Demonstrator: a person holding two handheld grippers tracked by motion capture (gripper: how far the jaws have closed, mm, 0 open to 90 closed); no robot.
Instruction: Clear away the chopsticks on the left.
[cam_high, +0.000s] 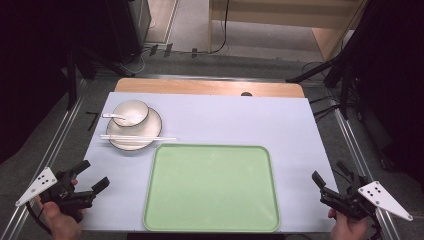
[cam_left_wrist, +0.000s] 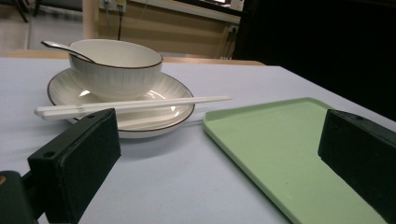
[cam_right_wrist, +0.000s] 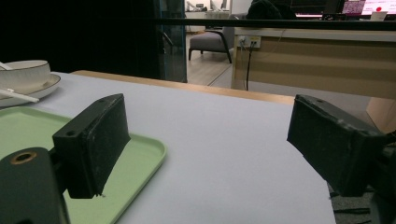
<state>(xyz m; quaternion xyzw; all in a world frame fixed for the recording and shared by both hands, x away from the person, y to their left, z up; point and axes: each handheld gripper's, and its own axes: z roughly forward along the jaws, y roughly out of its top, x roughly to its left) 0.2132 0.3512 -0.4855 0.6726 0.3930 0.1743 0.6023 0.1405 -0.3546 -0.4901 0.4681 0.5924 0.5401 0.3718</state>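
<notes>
Tongs held in each hand rest at the worktop's near corners, both released and holding nothing: left tongs (cam_high: 89, 176) at the near left, right tongs (cam_high: 330, 180) at the near right. Between them lies a green tray (cam_high: 212, 187). Beyond its far-left corner, a white bowl (cam_high: 130, 112) with a spoon (cam_high: 114, 116) sits on a plate (cam_high: 150, 131), with white chopsticks (cam_high: 138, 137) laid across the plate.

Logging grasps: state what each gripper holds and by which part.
Nothing is held. Left gripper and right gripper both stand open with bare jaws, apart from the green tray.
</notes>
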